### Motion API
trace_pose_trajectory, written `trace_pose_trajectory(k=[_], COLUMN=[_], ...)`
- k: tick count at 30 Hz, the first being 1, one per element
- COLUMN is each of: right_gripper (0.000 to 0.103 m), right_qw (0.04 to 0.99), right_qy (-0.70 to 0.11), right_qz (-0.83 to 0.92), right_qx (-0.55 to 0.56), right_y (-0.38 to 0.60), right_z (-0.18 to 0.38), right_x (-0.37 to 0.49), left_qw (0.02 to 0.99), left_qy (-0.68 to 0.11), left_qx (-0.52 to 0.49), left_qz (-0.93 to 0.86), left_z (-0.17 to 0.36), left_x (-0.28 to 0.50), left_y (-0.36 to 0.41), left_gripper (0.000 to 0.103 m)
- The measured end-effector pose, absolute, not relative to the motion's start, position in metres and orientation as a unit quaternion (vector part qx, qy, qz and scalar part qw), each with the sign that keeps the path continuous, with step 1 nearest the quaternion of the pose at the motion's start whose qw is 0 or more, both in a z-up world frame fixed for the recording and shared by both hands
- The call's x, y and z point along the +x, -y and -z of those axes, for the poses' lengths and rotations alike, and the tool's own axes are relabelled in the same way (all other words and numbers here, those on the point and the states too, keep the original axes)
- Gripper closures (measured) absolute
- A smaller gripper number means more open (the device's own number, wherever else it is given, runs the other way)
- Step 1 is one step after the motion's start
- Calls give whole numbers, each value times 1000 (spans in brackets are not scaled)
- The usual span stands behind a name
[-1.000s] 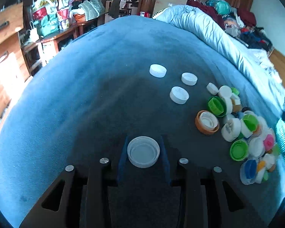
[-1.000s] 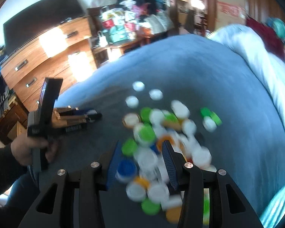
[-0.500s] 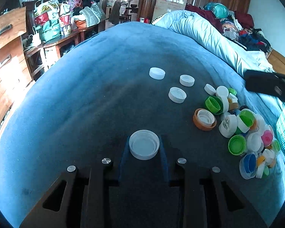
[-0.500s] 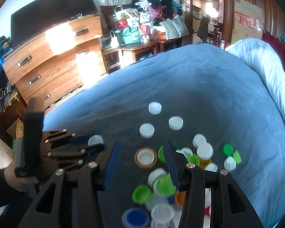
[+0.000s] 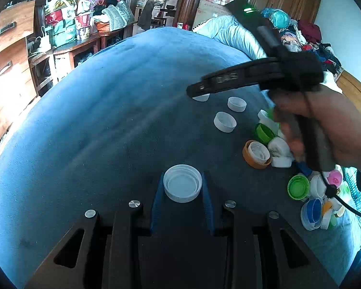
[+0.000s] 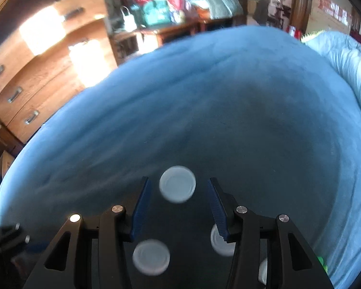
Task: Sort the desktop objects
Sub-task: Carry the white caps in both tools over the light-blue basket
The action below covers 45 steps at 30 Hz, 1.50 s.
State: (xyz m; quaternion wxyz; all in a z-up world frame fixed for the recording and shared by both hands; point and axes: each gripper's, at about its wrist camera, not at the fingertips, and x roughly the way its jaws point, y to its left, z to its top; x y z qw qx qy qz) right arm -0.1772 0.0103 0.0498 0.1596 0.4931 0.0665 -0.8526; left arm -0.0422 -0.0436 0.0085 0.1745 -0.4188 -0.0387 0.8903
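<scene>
On the blue blanket (image 5: pixel 103 125), in the left wrist view, a white cap (image 5: pixel 182 183) is pinched between the left gripper (image 5: pixel 182 187) pads. A pile of caps (image 5: pixel 300 168) is seen to the right, partly hidden by a hand (image 5: pixel 329 130). In the blurred right wrist view, the right gripper (image 6: pixel 178 192) is held spread, with a white lid (image 6: pixel 177 184) lying untouched between its pads.

left gripper (image 5: pixel 182 202): black angular finger frames, blue ribbed pads, four round silver screws | right gripper (image 6: pixel 178 207): same black frames, blue ribbed pads, silver screws; on its black body a green light and pale lettering | black cable trails below the hand (image 5: pixel 334 130) on the right gripper's handle
</scene>
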Motion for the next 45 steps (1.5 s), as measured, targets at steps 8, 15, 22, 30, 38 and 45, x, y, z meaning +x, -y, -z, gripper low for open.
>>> trace_pose_trajectory(k=[8, 15, 22, 30, 38, 45], right_gripper=[69, 69, 69, 68, 68, 68], right_qw=[157, 175, 149, 55, -41, -129], right_qy=[-79, -42, -24, 5, 43, 77], right_qz=[849, 881, 899, 917, 936, 936], right_qx=[498, 438, 411, 395, 347, 317], right_y=[-14, -28, -70, -142, -222, -290], right_z=[-53, -114, -159, -194, -232, -256], right_x=[-165, -75, 43, 146, 221, 292], left_qw=[176, 164, 138, 145, 216, 322], left_qy=[44, 24, 6, -25, -54, -99], left_qx=[-420, -415, -400, -364, -333, -315], left_qz=[-889, -894, -906, -920, -916, -887], left_z=[-9, -13, -23, -69, -131, -167], left_x=[-43, -39, -33, -5, 34, 85], left_y=[43, 34, 34, 3, -84, -201], left_gripper=[77, 77, 77, 77, 77, 77])
